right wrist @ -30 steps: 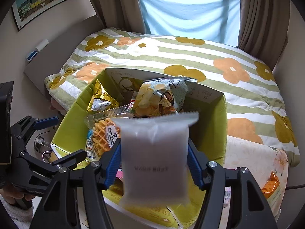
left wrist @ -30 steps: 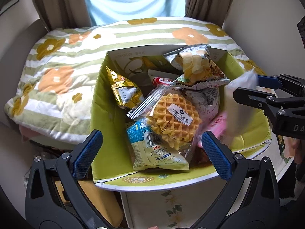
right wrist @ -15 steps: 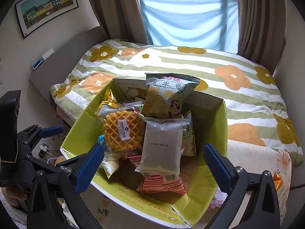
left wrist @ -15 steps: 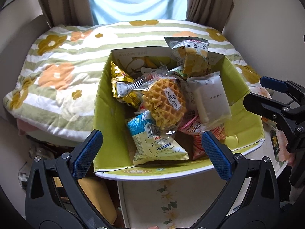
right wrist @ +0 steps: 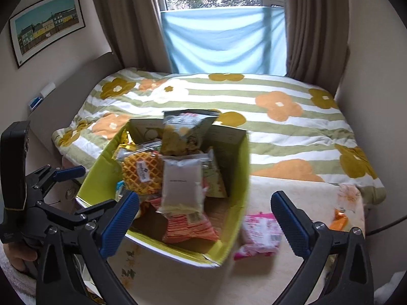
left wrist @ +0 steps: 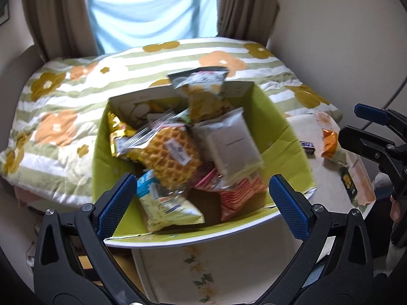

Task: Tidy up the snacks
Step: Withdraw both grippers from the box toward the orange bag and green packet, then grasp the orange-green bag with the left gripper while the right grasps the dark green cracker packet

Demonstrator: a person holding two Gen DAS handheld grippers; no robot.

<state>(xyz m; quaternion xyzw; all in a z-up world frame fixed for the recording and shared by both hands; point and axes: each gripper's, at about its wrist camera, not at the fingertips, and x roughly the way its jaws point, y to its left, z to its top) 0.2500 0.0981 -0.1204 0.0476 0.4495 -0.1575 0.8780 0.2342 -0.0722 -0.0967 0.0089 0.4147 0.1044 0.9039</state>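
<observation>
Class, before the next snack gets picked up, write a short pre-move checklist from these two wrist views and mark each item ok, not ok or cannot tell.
1. Right gripper empty, jaws wide: ok.
2. Left gripper empty, jaws wide: ok.
3. White packet lies inside the green box: ok.
4. Pink packet on the tablecloth, outside the box: ok as next target.
5. Orange packet and dark bar boxed: not ok.
6. Room left in box: cannot tell.

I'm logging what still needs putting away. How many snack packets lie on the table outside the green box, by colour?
pink packet: 1
orange packet: 1
dark bar: 1
Total: 3
A dark green item near the table edge is too blurred to tell as a snack, so it is not counted.
</observation>
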